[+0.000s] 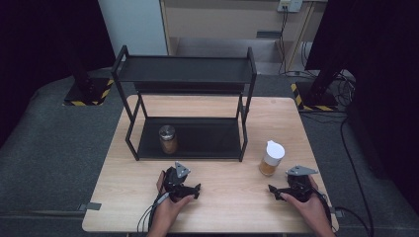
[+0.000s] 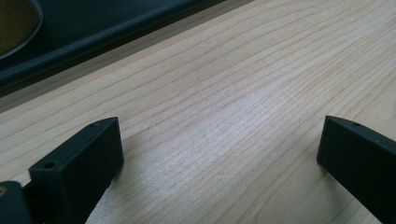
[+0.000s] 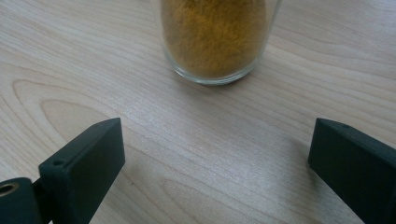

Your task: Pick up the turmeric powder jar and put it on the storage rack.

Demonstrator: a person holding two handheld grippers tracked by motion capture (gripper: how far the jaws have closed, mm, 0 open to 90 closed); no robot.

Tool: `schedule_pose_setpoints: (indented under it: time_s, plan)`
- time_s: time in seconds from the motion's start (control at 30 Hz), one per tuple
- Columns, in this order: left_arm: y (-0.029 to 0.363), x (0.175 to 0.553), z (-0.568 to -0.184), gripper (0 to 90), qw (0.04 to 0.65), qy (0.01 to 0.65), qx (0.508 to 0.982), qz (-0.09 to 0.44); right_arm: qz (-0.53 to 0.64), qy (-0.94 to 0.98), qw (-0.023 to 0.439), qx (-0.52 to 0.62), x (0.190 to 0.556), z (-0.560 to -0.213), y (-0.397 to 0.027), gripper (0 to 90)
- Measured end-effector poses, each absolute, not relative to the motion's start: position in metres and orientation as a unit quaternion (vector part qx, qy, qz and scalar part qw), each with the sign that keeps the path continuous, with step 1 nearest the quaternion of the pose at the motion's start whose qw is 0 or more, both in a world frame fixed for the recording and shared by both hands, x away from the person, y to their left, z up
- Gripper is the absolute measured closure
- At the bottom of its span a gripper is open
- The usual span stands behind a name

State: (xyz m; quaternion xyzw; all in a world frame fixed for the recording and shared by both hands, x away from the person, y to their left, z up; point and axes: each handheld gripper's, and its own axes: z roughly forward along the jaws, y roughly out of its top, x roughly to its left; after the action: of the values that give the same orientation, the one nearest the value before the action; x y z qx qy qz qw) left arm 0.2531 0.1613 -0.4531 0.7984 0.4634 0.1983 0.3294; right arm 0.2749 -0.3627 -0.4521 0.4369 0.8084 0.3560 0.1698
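The jar with the white lid is seen standing upright near the right edge of the bench, just ahead of the right tool, whose jaws are spread wide with nothing between them. The left tool is rested by the front edge, also spread and empty. The jar should probably be gripped low on its glass, squarely, though its lid is cut off in the right gripper view.
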Motion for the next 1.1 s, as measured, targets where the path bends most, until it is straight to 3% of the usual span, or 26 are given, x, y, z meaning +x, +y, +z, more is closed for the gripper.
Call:
schedule_pose_setpoints:
  time_s: [1.1]
  plan:
    - [0.162,0.253,-0.453,0.0,0.329,0.462,0.799,0.198,0.391,0.806,0.177,0.407,0.275,-0.438,-0.361,7.3]
